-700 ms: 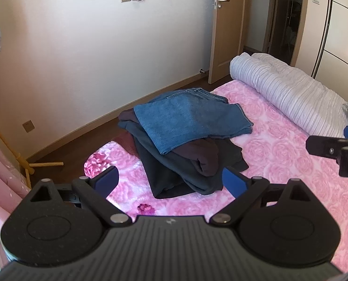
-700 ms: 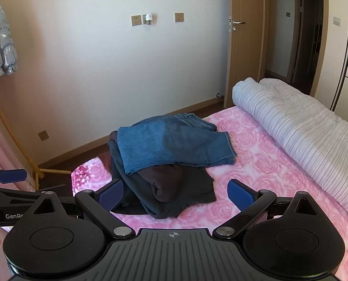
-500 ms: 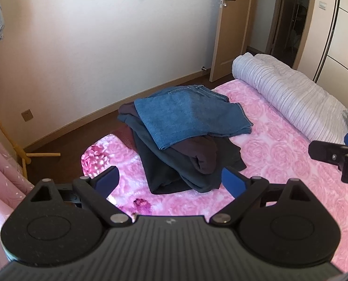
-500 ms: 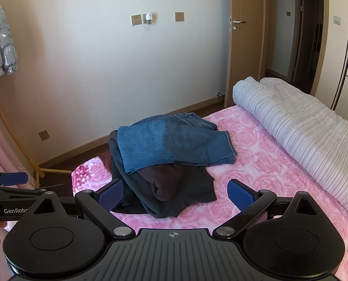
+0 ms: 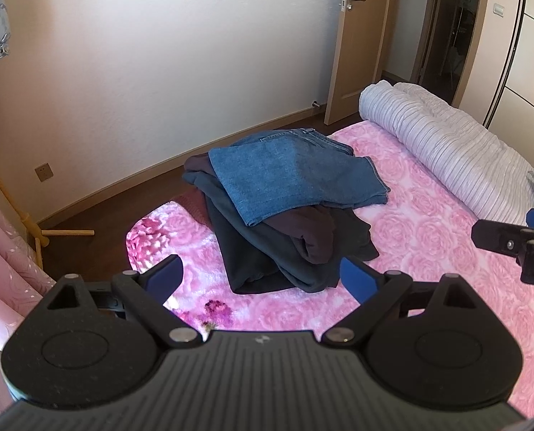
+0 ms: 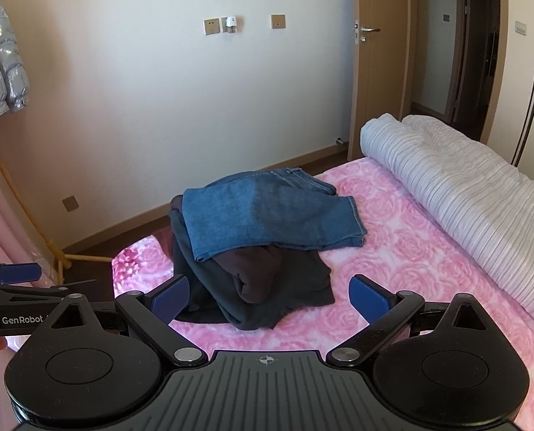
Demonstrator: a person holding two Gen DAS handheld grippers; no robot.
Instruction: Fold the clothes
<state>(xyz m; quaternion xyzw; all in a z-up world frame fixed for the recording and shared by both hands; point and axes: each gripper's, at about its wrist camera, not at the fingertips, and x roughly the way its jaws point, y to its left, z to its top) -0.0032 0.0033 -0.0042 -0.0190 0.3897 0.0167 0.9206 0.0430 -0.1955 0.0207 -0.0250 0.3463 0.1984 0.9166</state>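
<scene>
A stack of folded clothes lies near the far corner of the pink rose-patterned bed [image 5: 428, 237] [image 6: 392, 269]. Blue jeans [image 5: 295, 176] [image 6: 270, 215] sit on top, over a dark brown garment [image 5: 303, 233] [image 6: 256, 269] and a dark grey-green one [image 5: 252, 262] [image 6: 209, 287]. My left gripper [image 5: 263, 276] stands open just short of the stack, nothing between its blue pads. My right gripper [image 6: 268, 298] is open too, hovering before the stack's near edge. Each gripper shows at the edge of the other's view.
A rolled striped white duvet [image 5: 446, 151] [image 6: 464, 197] lies along the bed's right side. A wooden door [image 5: 360, 43] stands open beyond it. A silver jacket [image 6: 1, 61] hangs at left by a wooden rack [image 5: 41, 233]. Pink curtain [image 5: 8, 280] at left.
The left wrist view has shifted a little, with the clothes stack slightly further off and more wall showing. The right gripper has stayed still. Both grippers remain open.
</scene>
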